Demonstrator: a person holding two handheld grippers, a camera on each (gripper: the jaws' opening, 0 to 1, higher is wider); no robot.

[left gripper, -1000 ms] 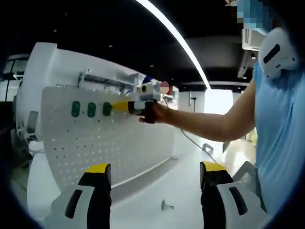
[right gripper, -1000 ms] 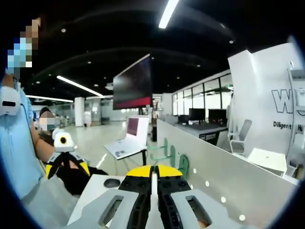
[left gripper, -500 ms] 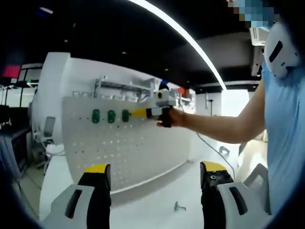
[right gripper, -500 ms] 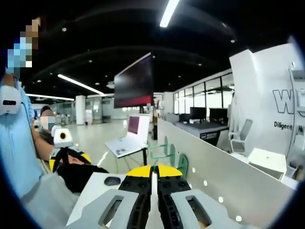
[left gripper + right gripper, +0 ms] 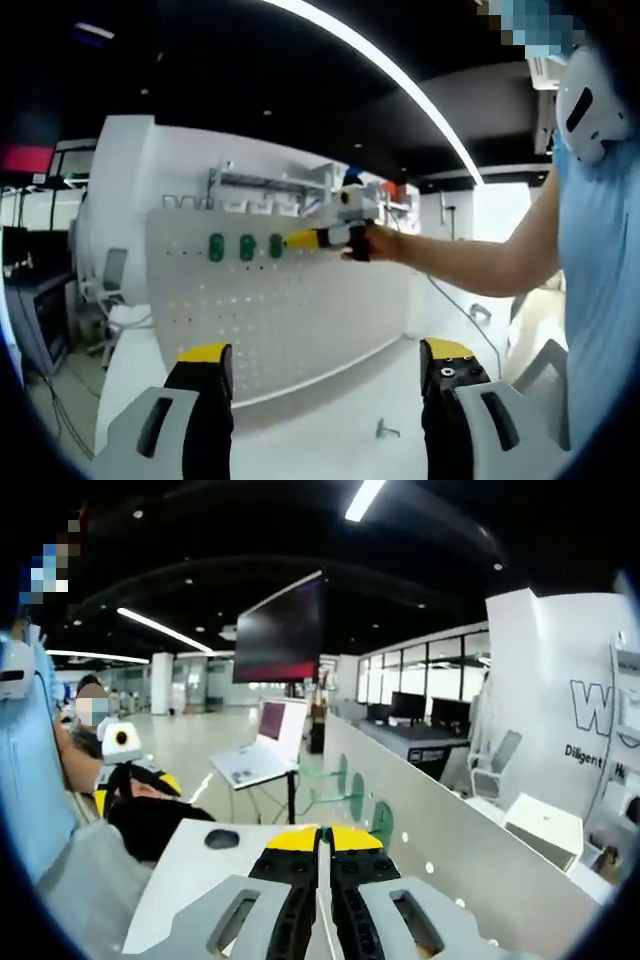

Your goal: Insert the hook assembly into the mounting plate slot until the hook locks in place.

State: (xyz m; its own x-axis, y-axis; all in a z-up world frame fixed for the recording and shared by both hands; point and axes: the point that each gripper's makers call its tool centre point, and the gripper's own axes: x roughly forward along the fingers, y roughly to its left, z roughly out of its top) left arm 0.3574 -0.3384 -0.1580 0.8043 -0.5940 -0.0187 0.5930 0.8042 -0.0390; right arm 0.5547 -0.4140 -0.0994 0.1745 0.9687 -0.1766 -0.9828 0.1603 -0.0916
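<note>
At the white perforated mounting plate, right hand-held gripper presses green hooks, jaws closed; left hand-held gripper gapes, farther off.

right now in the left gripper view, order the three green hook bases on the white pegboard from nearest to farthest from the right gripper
1. Right-hand green hook base, at the right gripper's yellow tips.
2. Middle green hook base.
3. Left-hand green hook base, farthest along the white pegboard.

3 hooks on pegboard
</note>
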